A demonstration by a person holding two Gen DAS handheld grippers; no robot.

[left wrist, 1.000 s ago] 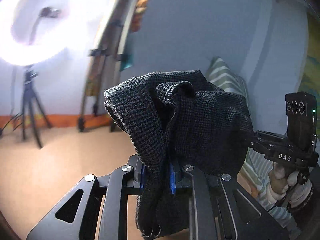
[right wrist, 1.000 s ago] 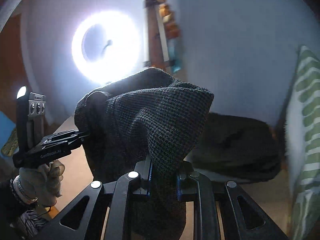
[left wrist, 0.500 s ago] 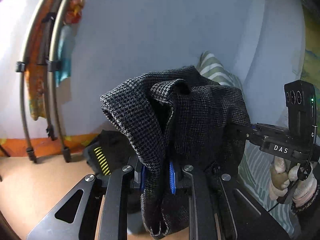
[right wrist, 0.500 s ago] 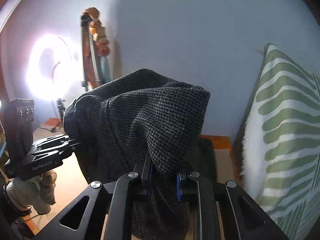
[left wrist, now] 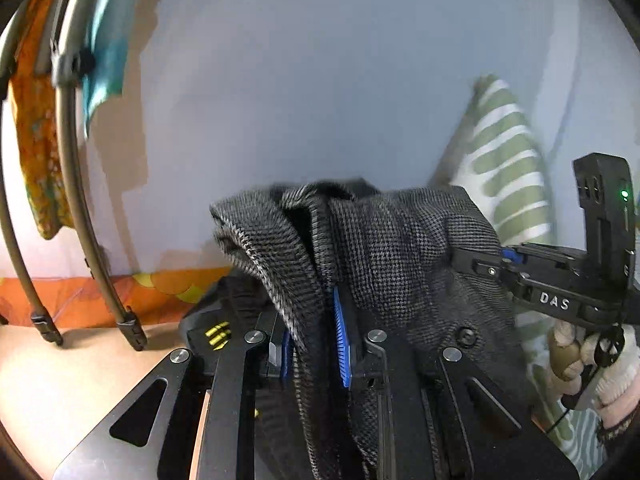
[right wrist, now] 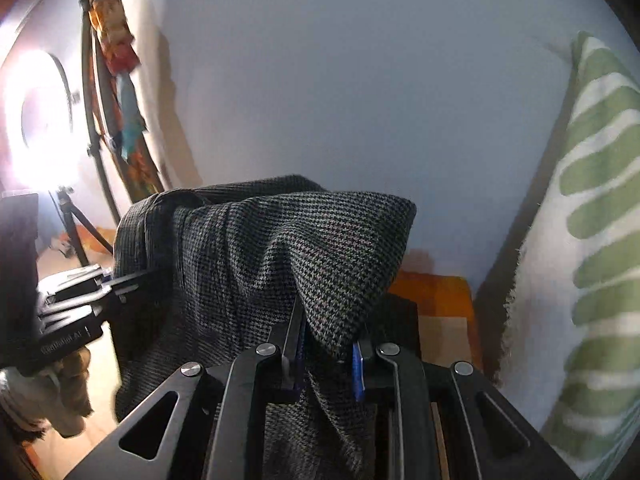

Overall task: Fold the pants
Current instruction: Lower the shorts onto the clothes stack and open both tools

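The pants are dark grey houndstooth cloth, held up in the air between both grippers. My left gripper is shut on one bunched edge, with cloth hanging down between its blue pads. My right gripper is shut on another edge of the pants, which drape over its fingers. The right gripper also shows at the right of the left wrist view, clamped on the cloth. The left gripper shows at the left of the right wrist view. The lower part of the pants is hidden.
A green-striped white pillow stands close on the right, against a pale blue wall. A black bag lies below on the tan surface. A metal rack with colourful cloths and a bright ring light stand at the left.
Both grippers have swung to the right with the pants held between them. The ring light has slid out of the left wrist view and the pillow has come closer.
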